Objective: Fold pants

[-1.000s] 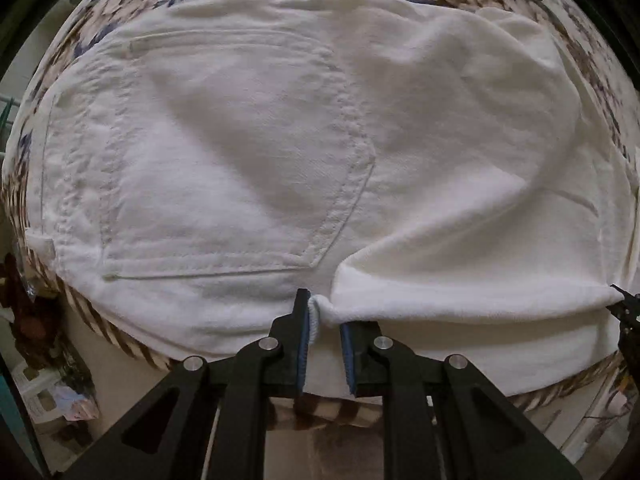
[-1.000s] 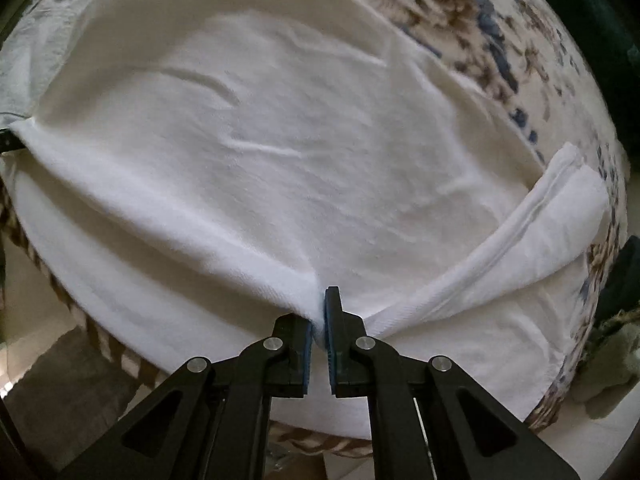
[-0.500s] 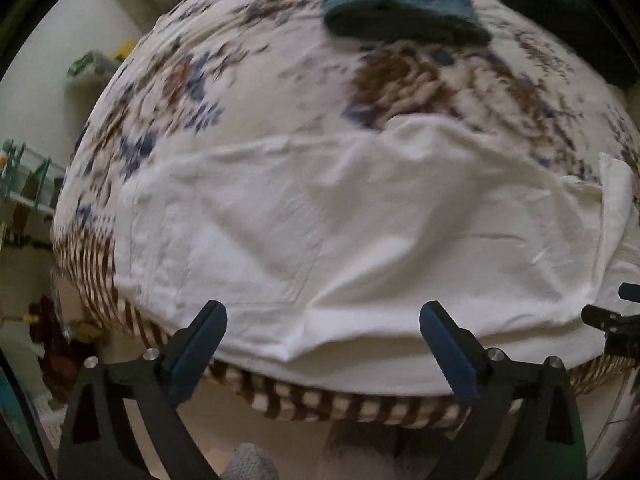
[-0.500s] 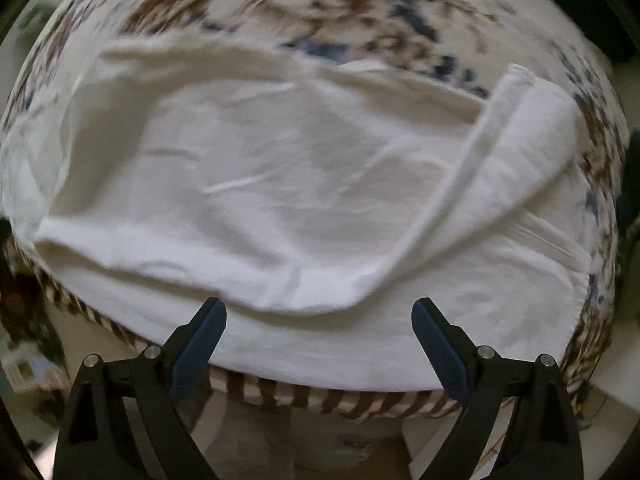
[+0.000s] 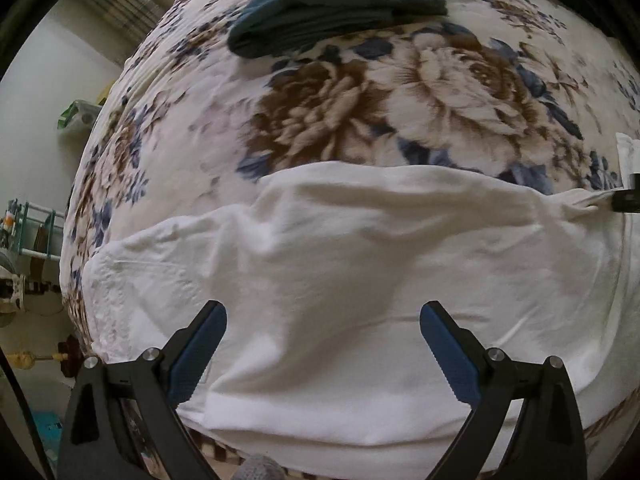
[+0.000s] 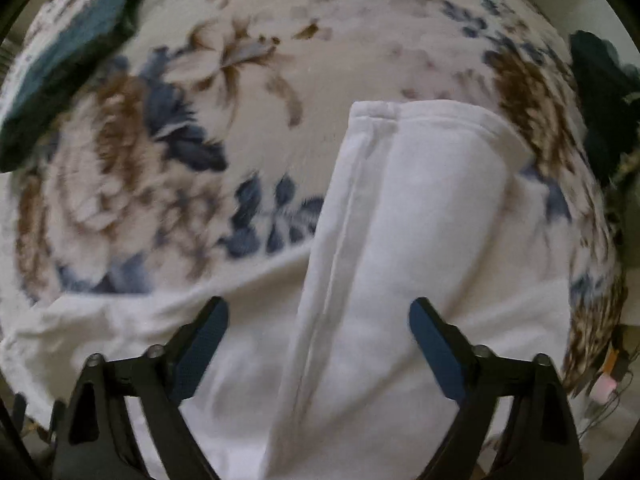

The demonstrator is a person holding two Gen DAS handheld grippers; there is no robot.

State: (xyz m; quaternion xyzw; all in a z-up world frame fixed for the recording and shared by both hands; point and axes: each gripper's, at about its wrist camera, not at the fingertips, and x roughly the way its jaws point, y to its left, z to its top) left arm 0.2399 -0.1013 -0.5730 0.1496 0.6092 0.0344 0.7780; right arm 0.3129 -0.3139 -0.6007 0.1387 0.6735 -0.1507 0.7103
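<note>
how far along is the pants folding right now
Done: the white pants lie folded over themselves near the edge of the floral blanket. In hand: nothing; the left gripper and right gripper are open above the cloth. Left: one leg end sticks out, so probably another fold.

White pants (image 5: 360, 280) lie across a cream bedspread (image 5: 200, 128) printed with large brown and beige blossoms and dark blue leaves, its lower edge banded in brown and cream stripes. A folded garment (image 5: 336, 4) in deep teal rests on the floral print near the far side. Each black gripper, left (image 5: 323, 344) and right (image 6: 318, 336), carries blue pads (image 5: 448, 356) on its fingers.
</note>
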